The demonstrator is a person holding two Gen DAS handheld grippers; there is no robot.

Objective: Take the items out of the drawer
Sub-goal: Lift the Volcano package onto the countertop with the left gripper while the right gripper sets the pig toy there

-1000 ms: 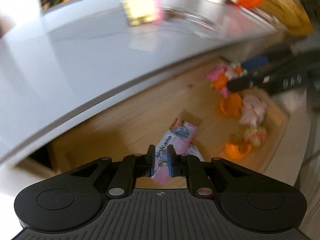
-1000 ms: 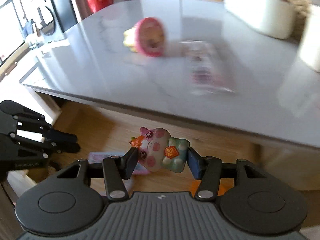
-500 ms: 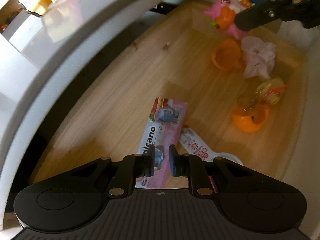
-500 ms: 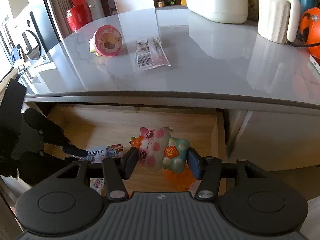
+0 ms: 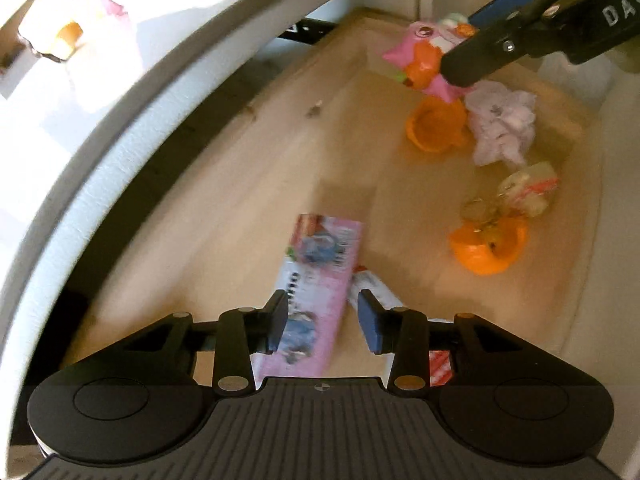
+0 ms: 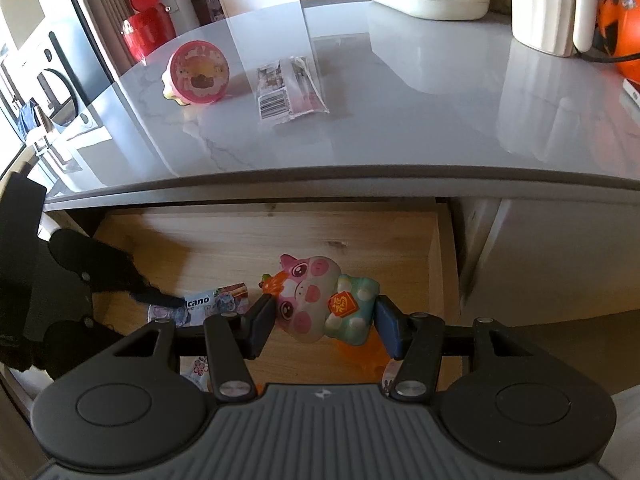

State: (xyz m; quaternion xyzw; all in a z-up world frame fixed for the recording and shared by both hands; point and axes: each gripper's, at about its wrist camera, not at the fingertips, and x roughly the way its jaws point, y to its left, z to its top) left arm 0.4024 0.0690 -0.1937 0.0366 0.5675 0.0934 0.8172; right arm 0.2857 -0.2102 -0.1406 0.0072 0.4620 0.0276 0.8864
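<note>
The left gripper (image 5: 323,318) has just been opening and hangs released over the pink snack packet (image 5: 316,292), which lies flat on the drawer floor (image 5: 248,184) between its spread jaws, probably lined up for a pinch across the packet's narrow width. The right gripper (image 6: 325,322) is clenched on the pink pig toy (image 6: 320,300), held by its sides above the drawer. Ahead of it, on the countertop (image 6: 420,92), lie a round pink toy (image 6: 198,73) and a clear wrapper (image 6: 290,88).
</note>
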